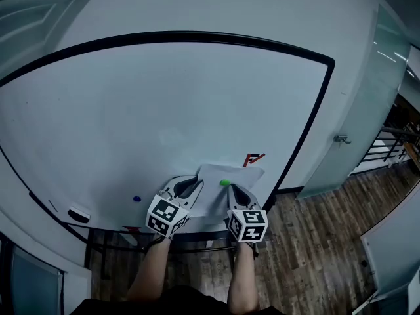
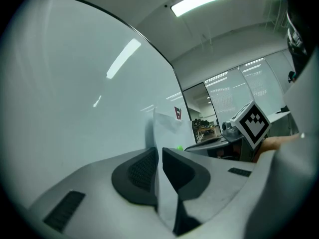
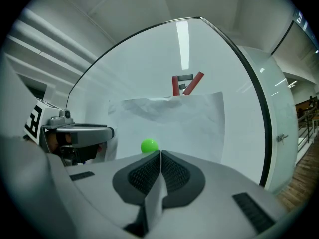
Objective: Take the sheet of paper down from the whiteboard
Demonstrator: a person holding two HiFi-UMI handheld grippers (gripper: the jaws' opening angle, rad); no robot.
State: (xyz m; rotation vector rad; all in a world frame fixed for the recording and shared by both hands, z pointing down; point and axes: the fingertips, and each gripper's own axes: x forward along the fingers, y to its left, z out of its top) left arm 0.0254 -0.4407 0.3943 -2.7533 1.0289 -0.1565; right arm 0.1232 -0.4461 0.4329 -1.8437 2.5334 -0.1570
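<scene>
Left gripper point(image 2: 159, 153): sheet of paper point(image 2: 167, 128) pinched | right gripper point(image 3: 160, 156): same sheet pinched

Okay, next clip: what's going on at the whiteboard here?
A person faces the whiteboard with a gripper in each hand. The left gripper and the right gripper are each shut on the sheet of paper. A green magnet sits on the sheet, so it seems not fully off yet.

Dim, cool blue-grey cast everywhere. Light comes from ceiling strip point(image 2: 199, 1) overhead; its streaks glare on whiteboard point(image 2: 75, 93) in both gripper views, black-vignetted at corners. Soft shadow beside paper point(image 2: 167, 126). Heavy fisheye throughout, near foreground soft.
</scene>
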